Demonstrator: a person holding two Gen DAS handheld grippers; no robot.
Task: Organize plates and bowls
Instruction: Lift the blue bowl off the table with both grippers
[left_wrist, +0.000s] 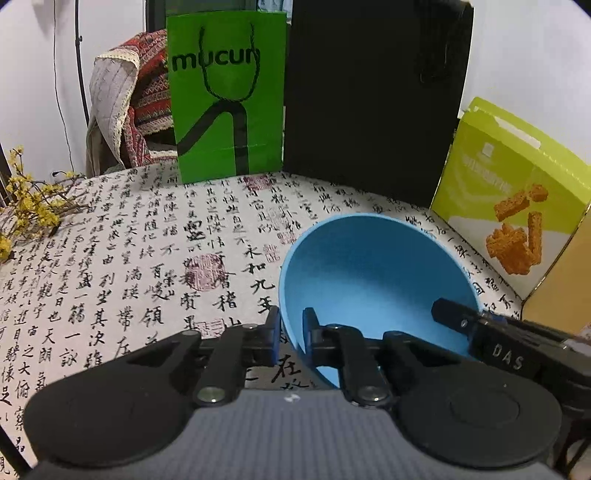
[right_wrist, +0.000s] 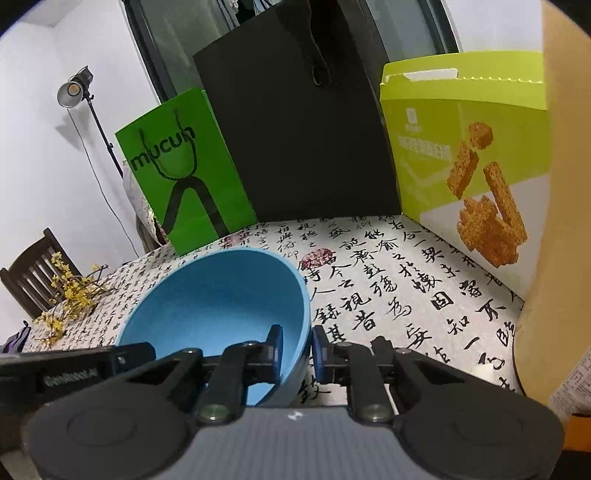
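A blue bowl sits over the calligraphy tablecloth, tipped toward the camera. My left gripper is shut on its left rim, one finger outside the wall and one inside. In the right wrist view the same blue bowl fills the lower left, and my right gripper is shut on its right rim, again with a finger on each side of the wall. Each gripper shows in the other's view at the bowl's far rim: the right gripper and the left gripper. No plates are in view.
At the back of the table stand a green paper bag, a black bag and a lime snack box. Yellow flower twigs lie at the left edge. A tan container rises on the right. A lamp stand and wooden chair stand beyond.
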